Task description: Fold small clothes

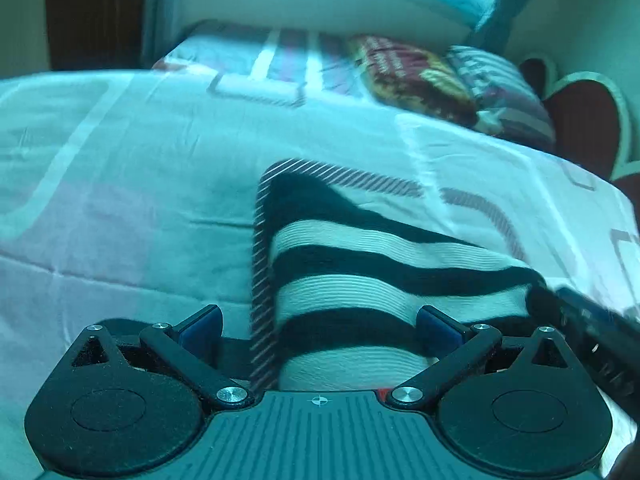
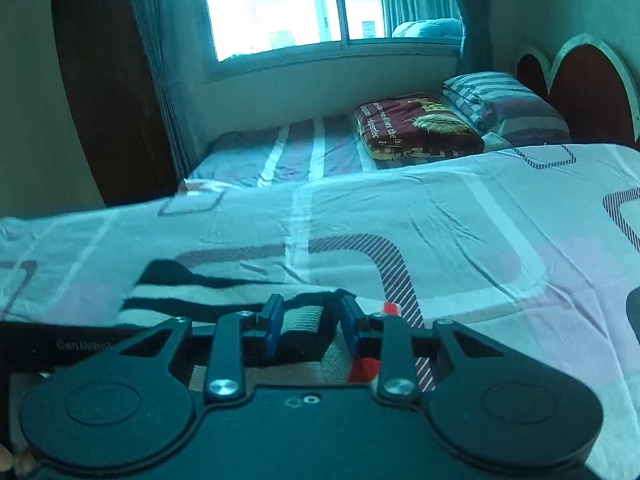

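Note:
A small black-and-white striped garment (image 1: 360,264) lies on the bed cover, its near end running under my left gripper (image 1: 318,328). That gripper stands wide open, its blue pads (image 1: 202,326) on either side of the cloth and not pressing on it. In the right wrist view the same garment (image 2: 168,300) stretches off to the left, and my right gripper (image 2: 311,324) is shut on a bunched fold of it. A red tag (image 2: 362,368) shows just beneath the right finger. The right gripper's black frame (image 1: 592,332) reaches in, blurred, at the garment's right edge.
The pink-and-white patterned bed cover (image 2: 460,232) spreads all around. Behind it lie a dark red folded blanket (image 2: 412,128) and a striped pillow (image 2: 500,104) against a red headboard (image 2: 588,88). A window (image 2: 296,4) and a dark wardrobe (image 2: 104,92) stand at the back.

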Available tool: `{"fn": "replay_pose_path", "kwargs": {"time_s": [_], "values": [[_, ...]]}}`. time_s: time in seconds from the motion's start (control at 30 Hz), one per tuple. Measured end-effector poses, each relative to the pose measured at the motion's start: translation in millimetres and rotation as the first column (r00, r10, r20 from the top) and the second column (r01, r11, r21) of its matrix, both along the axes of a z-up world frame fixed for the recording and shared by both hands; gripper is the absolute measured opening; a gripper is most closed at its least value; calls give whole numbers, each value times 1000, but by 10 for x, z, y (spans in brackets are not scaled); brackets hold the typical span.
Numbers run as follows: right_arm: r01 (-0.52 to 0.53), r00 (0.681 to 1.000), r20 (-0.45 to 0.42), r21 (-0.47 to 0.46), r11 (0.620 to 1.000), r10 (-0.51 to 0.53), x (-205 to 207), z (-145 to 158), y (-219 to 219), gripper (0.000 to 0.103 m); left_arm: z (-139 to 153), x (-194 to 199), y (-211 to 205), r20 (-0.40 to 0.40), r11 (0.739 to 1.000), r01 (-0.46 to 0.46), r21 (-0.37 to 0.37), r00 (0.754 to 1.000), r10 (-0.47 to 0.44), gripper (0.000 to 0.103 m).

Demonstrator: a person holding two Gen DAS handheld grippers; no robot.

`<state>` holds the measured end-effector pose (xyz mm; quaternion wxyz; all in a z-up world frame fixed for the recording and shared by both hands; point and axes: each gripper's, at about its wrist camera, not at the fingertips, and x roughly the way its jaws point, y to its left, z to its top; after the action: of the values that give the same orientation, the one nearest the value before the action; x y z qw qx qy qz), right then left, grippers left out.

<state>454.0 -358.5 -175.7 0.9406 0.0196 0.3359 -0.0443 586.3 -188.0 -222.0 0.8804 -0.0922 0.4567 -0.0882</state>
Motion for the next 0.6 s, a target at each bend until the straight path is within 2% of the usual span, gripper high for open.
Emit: {"fn": "replay_pose_path", "kwargs": {"time_s": [0.03,0.13,0.3,0.37,0.47,0.6], "values": [[1,1000,-23,12,1000,-1,16,-106,-37,31,-51,32,39,-10,1000,-10,-22,1000,10,103],[25,1000,-1,77,997,-25,15,-166,-141,34,-77,28,-42,26,999,10,36,1000,-11,103],[35,999,3,109,993,-36,-47,-151,-171,34,-8,-72,-30,37,999,-20,44,999,19,103],[32,999,-5,96,995,-32,-63,-73,-133,34,81,-237,19,78,999,-31,44,997,28,103],[18,999,42,149,989,-25,-269,135,-94,37,231,-570,112,130,1000,-25,16,991,22,103],[-46,995,88,109,993,36,-658,346,50,37,320,-934,152,148,999,25,29,989,-29,103]]}}
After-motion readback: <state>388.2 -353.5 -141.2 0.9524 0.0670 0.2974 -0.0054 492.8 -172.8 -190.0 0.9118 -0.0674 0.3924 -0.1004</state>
